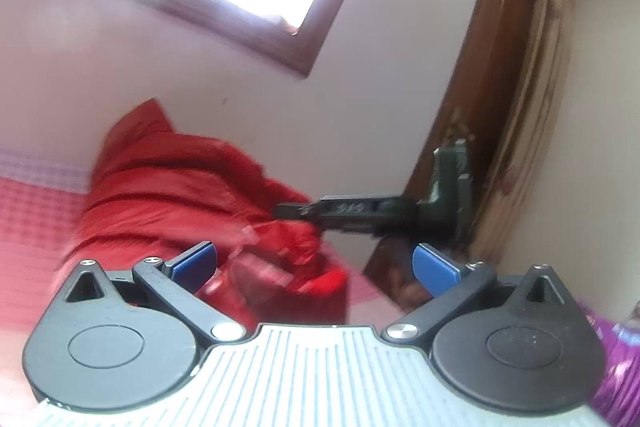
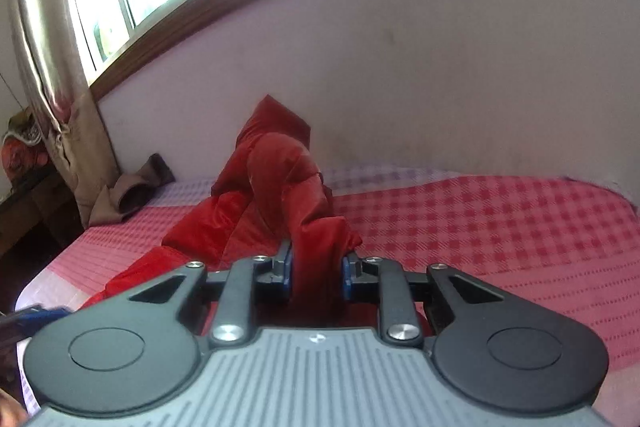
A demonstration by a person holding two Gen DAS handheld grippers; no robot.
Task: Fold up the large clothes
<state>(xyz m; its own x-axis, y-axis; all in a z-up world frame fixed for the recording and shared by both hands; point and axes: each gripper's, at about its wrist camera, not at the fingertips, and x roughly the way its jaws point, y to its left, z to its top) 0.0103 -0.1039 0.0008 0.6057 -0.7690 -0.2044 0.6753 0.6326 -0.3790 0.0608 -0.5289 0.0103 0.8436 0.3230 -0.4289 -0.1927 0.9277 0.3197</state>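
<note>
The right gripper point(image 2: 317, 273) pinches a fold of the red garment point(image 2: 280, 187) — bunched (partly lifted) over the checked bedspread point(image 2: 480, 219).

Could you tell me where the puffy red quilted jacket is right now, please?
The puffy red quilted jacket lies bunched on the pink checked bedspread near the wall; the right gripper pinches a fold of it.

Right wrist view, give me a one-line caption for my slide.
Right gripper shut on a bunched red jacket, lifting it over the pink checked bedspread.
</note>
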